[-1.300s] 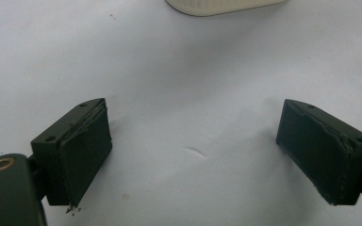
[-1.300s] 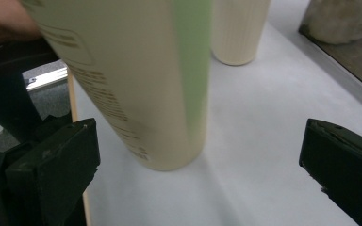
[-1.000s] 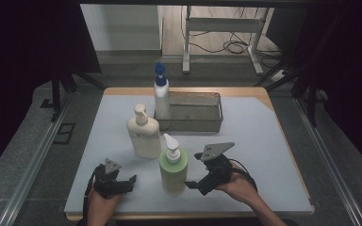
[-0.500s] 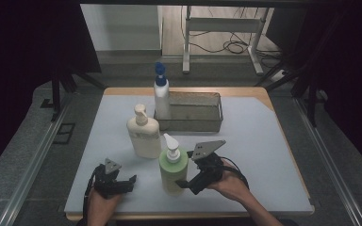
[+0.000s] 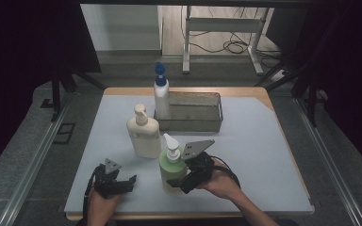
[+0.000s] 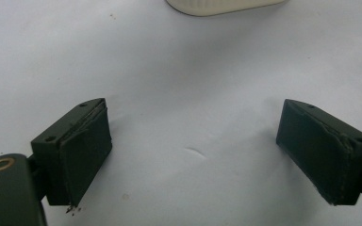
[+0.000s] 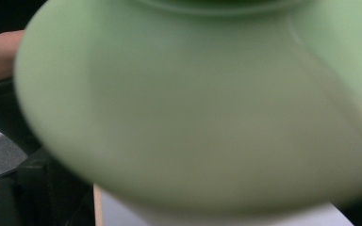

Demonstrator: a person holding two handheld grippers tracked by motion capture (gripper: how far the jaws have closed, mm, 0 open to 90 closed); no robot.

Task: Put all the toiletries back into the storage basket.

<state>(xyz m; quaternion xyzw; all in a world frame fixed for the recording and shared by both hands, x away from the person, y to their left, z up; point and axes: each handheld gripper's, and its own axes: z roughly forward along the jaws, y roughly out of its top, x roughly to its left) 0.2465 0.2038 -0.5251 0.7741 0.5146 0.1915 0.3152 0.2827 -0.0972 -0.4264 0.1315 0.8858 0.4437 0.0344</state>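
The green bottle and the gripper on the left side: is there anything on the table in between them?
No. In the high view, bare white table lies between the left gripper and the green bottle.

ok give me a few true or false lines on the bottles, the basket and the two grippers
1. The green bottle stands upright at the right gripper. True.
2. The left gripper holds the cream bottle. False: its fingers are spread wide over bare table.
3. The blue-capped bottle lies flat on the table. False: it stands upright at the left end of the basket.
4. The cream bottle stands behind the green one. True.
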